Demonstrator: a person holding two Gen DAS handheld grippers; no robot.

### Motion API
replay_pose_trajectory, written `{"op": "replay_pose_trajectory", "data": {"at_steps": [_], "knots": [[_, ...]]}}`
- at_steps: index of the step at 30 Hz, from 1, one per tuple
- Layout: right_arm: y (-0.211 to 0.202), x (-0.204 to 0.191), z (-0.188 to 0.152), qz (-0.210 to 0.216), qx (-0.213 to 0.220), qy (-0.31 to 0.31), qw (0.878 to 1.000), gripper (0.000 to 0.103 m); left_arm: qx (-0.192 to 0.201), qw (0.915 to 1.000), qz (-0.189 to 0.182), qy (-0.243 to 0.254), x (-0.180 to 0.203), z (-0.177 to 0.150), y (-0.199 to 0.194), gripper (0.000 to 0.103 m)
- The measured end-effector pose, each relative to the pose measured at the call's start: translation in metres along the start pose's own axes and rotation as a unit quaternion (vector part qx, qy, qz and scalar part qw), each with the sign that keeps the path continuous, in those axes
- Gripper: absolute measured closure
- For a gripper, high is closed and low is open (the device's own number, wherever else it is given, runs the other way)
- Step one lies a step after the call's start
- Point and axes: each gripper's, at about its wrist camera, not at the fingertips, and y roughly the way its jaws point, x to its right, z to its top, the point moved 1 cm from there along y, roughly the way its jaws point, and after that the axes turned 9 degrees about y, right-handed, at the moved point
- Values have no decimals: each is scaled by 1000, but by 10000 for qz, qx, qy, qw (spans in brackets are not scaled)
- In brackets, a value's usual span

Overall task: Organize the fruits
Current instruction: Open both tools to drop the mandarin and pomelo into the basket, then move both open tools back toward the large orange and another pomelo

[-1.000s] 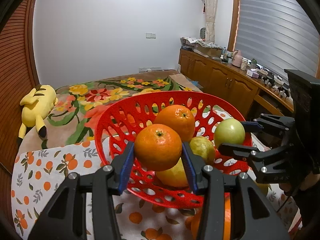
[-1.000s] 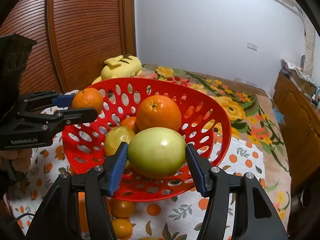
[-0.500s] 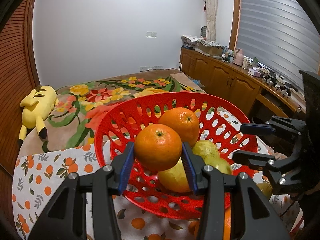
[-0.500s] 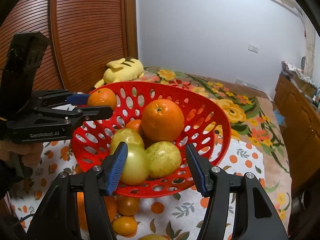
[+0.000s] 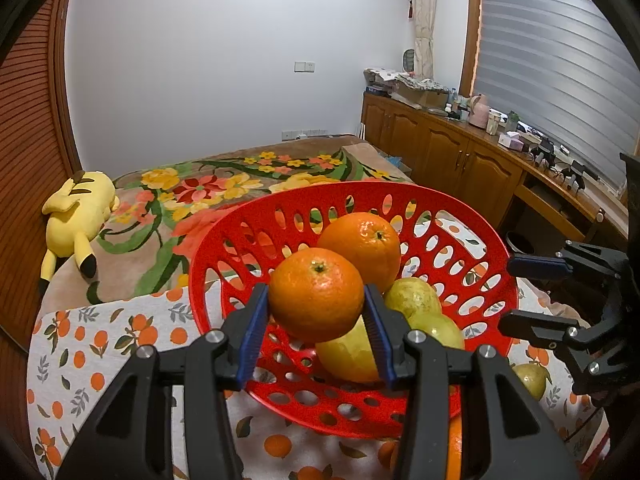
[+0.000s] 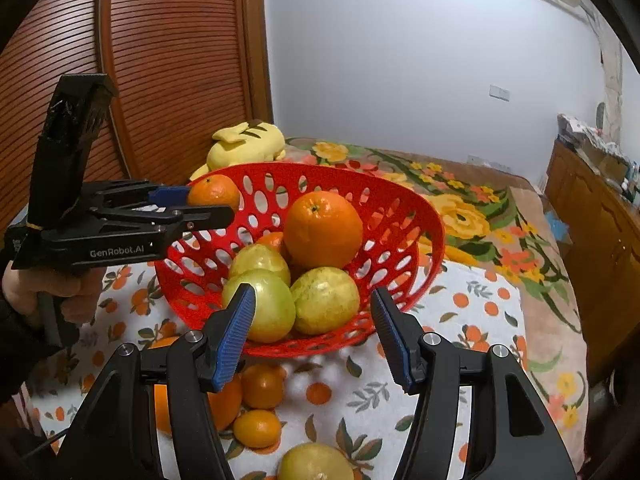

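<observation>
The left gripper (image 5: 316, 314) has its fingers clamped on an orange (image 5: 316, 294), held just above the near-left rim of the red basket (image 5: 486, 240), so the basket's hollow lies ahead of and below the fruit and a short forward, downward move should put it in. To the right, the right gripper (image 6: 312, 338) hangs empty with its fingers apart at the basket's near rim. The loose oranges (image 6: 262, 386) and a green fruit (image 6: 314, 462) lie on the table (image 6: 472, 304) beneath it, nearer this hand.
</observation>
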Motion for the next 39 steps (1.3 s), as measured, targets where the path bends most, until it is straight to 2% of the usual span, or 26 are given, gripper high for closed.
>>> {"op": "replay_pose_trajectory", "data": {"at_steps": [3, 13, 26, 39], "knots": [[-6, 0, -3, -3, 28, 45, 10000, 42, -2, 10000, 6, -21, -1, -1, -1, 52], [-26, 1, -14, -34, 120, 185, 9998, 41, 90, 10000, 16, 32, 9, -5, -27, 49], [-54, 0, -48, -225, 90, 425, 9988, 40, 238, 9995, -156, 117, 39, -25, -75, 45], [-72, -1, -77, -423, -2, 497, 9979, 40, 121, 9994, -278, 178, 67, -49, -94, 43]]}}
